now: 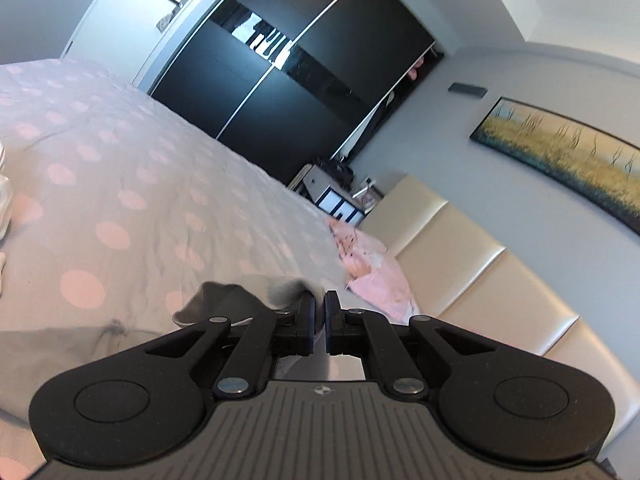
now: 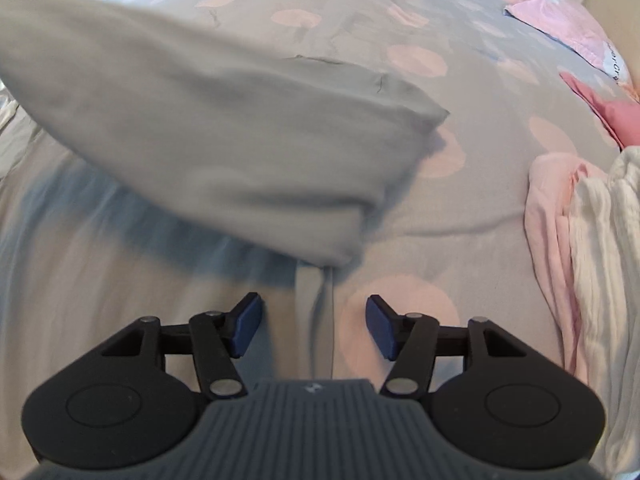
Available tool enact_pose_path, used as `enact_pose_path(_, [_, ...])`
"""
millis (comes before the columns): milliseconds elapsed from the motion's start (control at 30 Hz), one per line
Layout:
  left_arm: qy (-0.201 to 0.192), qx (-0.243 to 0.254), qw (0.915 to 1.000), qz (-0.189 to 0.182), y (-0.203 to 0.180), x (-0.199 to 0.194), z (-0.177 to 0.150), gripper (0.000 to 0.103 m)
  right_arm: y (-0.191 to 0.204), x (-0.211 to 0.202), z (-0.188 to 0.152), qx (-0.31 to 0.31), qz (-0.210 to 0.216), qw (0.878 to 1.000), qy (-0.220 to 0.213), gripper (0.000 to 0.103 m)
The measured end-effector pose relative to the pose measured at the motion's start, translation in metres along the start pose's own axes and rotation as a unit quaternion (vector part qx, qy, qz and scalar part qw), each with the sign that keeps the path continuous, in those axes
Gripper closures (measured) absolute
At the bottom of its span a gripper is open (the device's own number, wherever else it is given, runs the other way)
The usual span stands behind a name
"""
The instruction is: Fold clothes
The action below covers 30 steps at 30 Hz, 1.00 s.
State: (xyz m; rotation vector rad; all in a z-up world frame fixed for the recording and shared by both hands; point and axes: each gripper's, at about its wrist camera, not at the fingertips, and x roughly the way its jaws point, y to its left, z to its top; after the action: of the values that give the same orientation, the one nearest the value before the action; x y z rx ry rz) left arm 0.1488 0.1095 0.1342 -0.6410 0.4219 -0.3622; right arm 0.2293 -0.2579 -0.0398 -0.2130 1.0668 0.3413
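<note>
Holding a grey garment (image 1: pixel 280 292) by one edge, the left gripper (image 1: pixel 319 322) has its jaws nearly together with cloth pinched between the pads; the fabric bunches just ahead and to the left of the fingertips

- Right gripper (image 2: pixel 314 326): jaws wide apart, nothing between the pads; a narrow strip of the same grey garment (image 2: pixel 200 132) runs through the gap without being clamped
- Ahead of and above the right gripper the garment hangs lifted off the bed (image 2: pixel 360 24), blurred, casting a shadow on the spotted cover below
- Judgement: one edge is held up so the cloth can swing over itself; the open right gripper sits low near the trailing strip, placed to take it
- To the right of the right gripper: a heap of pink and white clothes (image 2: pixel 580 240), lying loose
</note>
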Motion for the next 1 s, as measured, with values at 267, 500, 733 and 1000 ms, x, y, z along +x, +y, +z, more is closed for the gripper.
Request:
enact_pose_path(267, [-0.040,0.000,0.9992,-0.006,-0.012,-0.027,0.010,0.100,0.004,0.003,0.020,0.014,-0.029,0.999,-0.035,0.049])
enact_pose_path(500, [0.045,0.014,0.9989,-0.007,-0.017,-0.037,-0.012,0.101,-0.042,-0.004,0.019,0.103,-0.010,0.994,-0.033,0.093])
enact_pose_path(733, [0.224,0.090,0.9624,-0.124,-0.069,-0.051,-0.081,0.101,-0.076,-0.004,0.018,0.165,0.010,0.986,-0.021,0.093])
enact_pose_path(1000, [0.327,0.027,0.9122,-0.246,-0.097,-0.067,-0.146,0.101,-0.075,0.008,0.017,0.150,0.004,0.989,-0.008,0.093])
